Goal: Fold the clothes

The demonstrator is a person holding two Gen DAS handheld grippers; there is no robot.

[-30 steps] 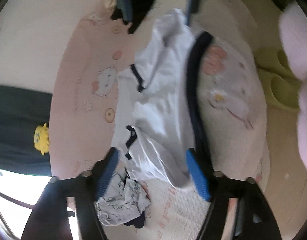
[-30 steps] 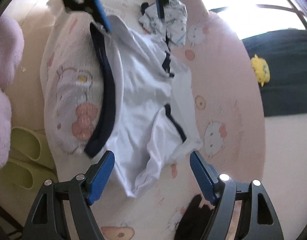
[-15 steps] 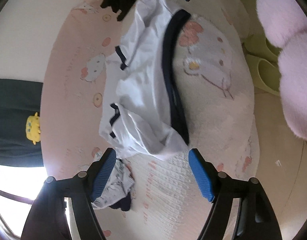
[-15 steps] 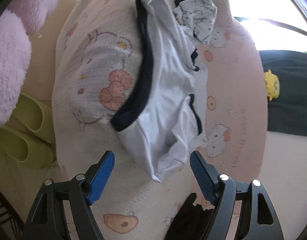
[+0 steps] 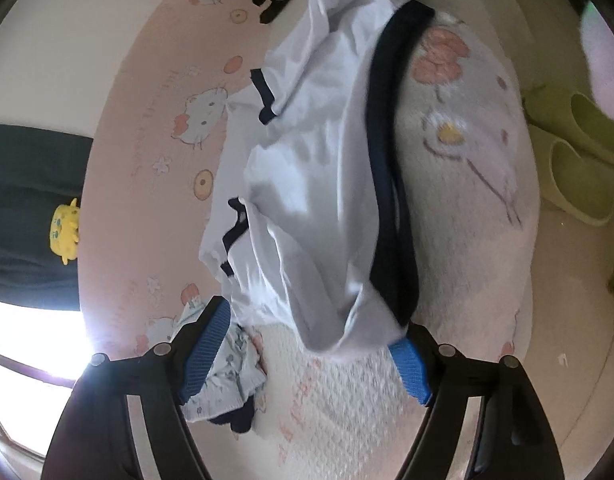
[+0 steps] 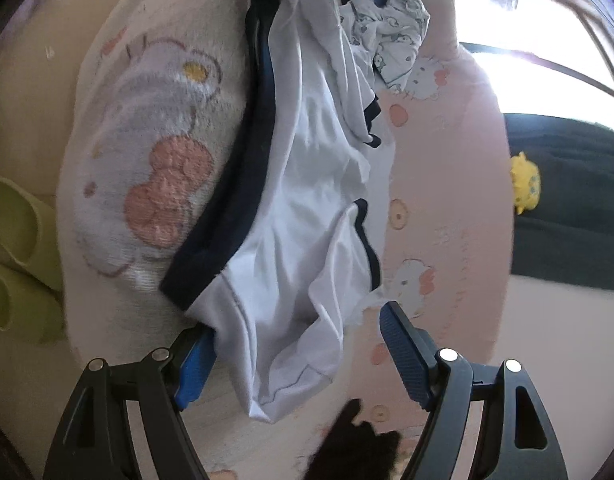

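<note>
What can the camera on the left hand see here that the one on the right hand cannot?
Only the left wrist view shows the left tool, its fingers wide apart around one end of the white shorts. Only the right wrist view shows the right tool, likewise open at the other end. Both share the shorts with their dark waistband, the pink cartoon mat, the small patterned garment, the green slippers and the yellow toy.
</note>
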